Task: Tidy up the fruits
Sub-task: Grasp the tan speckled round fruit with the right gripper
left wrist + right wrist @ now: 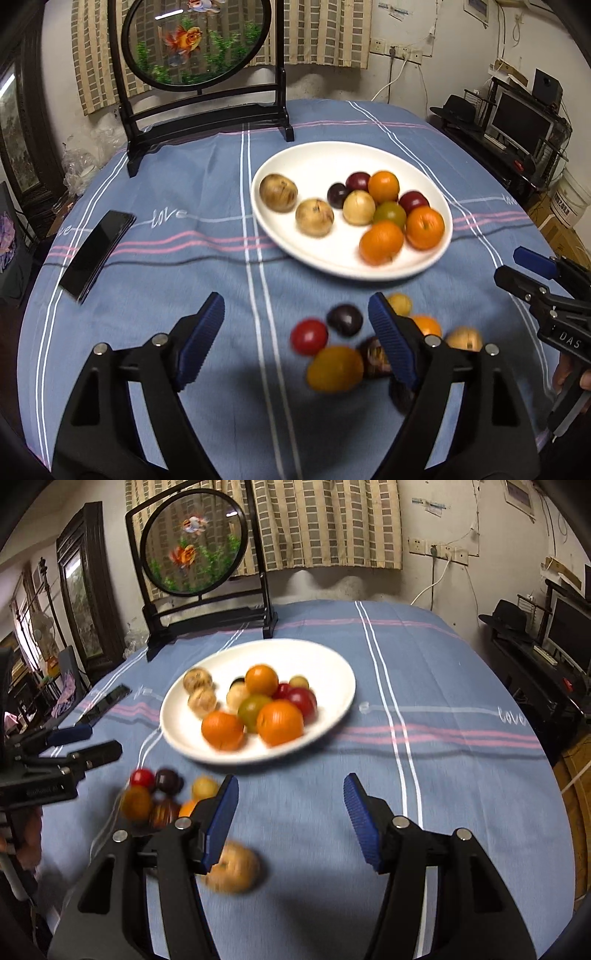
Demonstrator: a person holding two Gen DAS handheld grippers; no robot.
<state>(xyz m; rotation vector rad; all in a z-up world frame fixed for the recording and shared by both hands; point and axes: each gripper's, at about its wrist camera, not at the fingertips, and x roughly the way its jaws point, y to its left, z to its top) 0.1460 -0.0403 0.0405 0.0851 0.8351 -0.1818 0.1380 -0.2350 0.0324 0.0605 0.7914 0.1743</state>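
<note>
The white plate (291,243) of fruit sat mid-tabletop (184,266), its long axis running left-right. Loose fruit (334,367) lay nearer. Both grippers — left (295,332), right (288,812) — angled downward, jaws apart, empty.

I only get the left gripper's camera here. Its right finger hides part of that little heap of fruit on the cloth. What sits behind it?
Observer: The right wrist view shows a small orange fruit there, beside a dark brown one.
Operator: Anything nearer the other gripper?
Observer: Yes, a tan fruit lies apart from the heap, partly behind the right gripper's left finger.
Operator: Is that gripper holding it?
Observer: No, its jaws stand open with only the tablecloth between them.
</note>
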